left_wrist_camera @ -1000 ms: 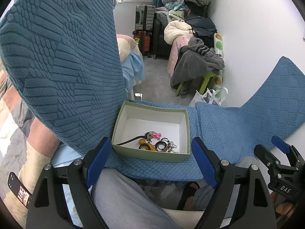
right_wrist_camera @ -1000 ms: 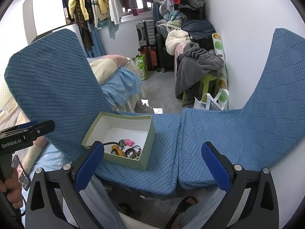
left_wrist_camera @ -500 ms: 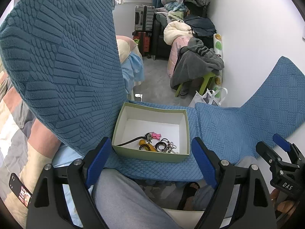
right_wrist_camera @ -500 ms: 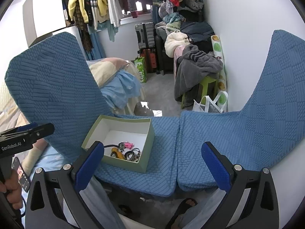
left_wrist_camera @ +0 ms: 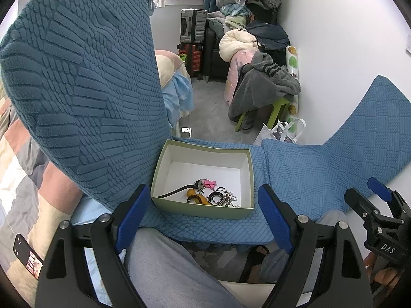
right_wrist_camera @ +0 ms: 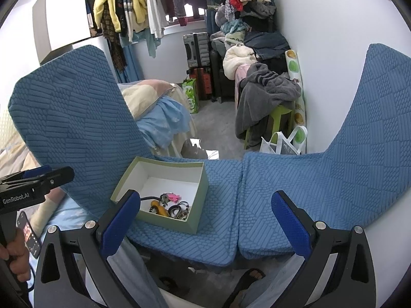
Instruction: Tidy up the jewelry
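Cluttered bedroom: hanging clothes [right_wrist_camera: 143, 7] at twelve o'clock, a gray blanket [right_wrist_camera: 264, 97] over a green stool at two. Two blue textured cushions [right_wrist_camera: 295, 192] form the seat surface. On the left one, at about seven o'clock in the right wrist view, sits a pale green box [left_wrist_camera: 205, 177], its jewelry [left_wrist_camera: 210, 195] heaped in the near corner. Left tongs [left_wrist_camera: 203, 215] and right tongs [right_wrist_camera: 205, 223] both stand wide apart, gripping nothing, short of the box.
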`<action>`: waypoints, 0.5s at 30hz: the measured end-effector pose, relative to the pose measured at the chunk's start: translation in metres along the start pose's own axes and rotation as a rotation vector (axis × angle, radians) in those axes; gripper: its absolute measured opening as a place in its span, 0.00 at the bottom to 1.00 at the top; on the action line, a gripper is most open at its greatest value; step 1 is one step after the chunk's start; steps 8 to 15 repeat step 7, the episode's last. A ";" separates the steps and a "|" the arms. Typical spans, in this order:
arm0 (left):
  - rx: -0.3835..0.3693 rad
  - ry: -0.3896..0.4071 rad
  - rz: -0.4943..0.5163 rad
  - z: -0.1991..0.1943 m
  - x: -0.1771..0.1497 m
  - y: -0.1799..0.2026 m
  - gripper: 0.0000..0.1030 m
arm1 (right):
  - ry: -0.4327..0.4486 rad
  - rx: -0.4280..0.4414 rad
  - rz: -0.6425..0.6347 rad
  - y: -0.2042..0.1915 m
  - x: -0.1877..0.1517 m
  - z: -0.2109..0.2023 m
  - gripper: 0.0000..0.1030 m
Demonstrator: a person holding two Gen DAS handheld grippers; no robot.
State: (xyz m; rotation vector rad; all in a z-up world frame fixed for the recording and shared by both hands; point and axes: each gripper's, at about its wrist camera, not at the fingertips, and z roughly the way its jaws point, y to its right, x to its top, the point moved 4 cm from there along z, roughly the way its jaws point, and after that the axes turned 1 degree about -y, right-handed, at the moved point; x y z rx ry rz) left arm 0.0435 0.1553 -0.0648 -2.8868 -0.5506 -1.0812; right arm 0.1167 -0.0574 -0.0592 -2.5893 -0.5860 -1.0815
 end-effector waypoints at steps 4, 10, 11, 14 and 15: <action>0.007 0.006 0.016 -0.002 -0.001 0.002 0.83 | 0.005 0.000 -0.013 -0.002 0.003 -0.002 0.99; 0.007 0.005 0.016 -0.002 -0.001 0.002 0.83 | 0.009 -0.001 -0.020 -0.003 0.003 -0.004 0.99; 0.007 0.005 0.016 -0.002 -0.001 0.002 0.83 | 0.009 -0.001 -0.020 -0.003 0.003 -0.004 0.99; 0.007 0.005 0.016 -0.002 -0.001 0.002 0.83 | 0.009 -0.001 -0.020 -0.003 0.003 -0.004 0.99; 0.007 0.005 0.016 -0.002 -0.001 0.002 0.83 | 0.009 -0.001 -0.020 -0.003 0.003 -0.004 0.99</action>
